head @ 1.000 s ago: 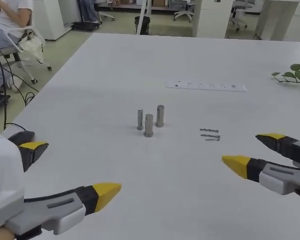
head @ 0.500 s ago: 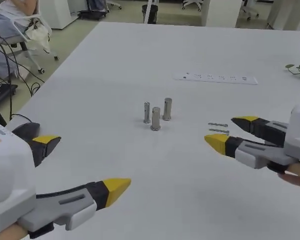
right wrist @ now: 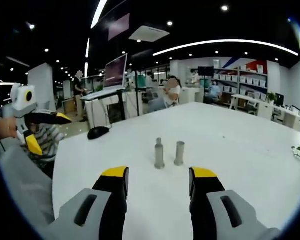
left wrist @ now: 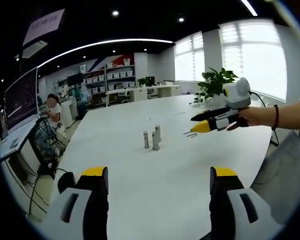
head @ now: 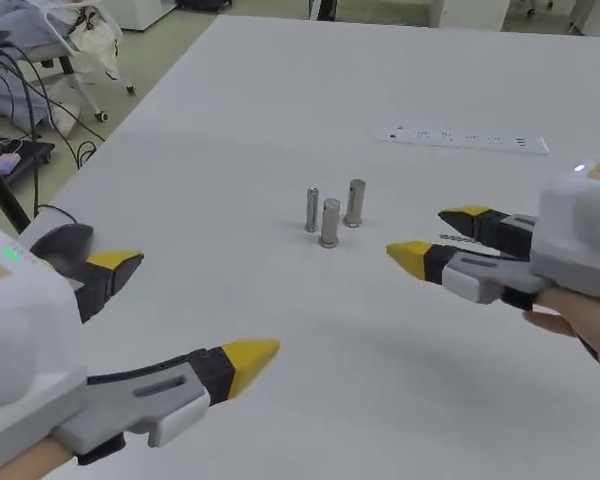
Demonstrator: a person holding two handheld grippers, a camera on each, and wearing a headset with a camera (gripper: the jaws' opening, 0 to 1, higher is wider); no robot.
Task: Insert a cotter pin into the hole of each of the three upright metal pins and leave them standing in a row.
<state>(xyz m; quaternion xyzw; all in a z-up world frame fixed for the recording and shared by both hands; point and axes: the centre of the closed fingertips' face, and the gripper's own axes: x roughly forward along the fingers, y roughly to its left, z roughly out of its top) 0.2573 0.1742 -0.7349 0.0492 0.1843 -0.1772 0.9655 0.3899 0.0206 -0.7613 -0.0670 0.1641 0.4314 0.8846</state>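
Note:
Three short upright metal pins (head: 330, 221) stand close together mid-table, bunched rather than in a row; they also appear as the pins (left wrist: 152, 139) in the left gripper view. Two of the pins (right wrist: 169, 153) show ahead of my right jaws. My right gripper (head: 431, 232) is open, just right of the pins, over the spot where the thin cotter pins (left wrist: 190, 133) lie flat; in the head view it hides most of them. My left gripper (head: 186, 308) is open wide at the near left, well short of the pins, with nothing in it.
A white power strip (head: 460, 141) lies on the table beyond the pins. A potted plant (left wrist: 215, 83) stands at the far right edge. A black mouse (right wrist: 97, 132) lies by the table's left edge. A chair with a bag (head: 75, 45) is off the table's left side.
My right gripper has moved left and forward, from the near right to over the cotter pins beside the upright pins. The left gripper has held about its place; the head camera has shifted.

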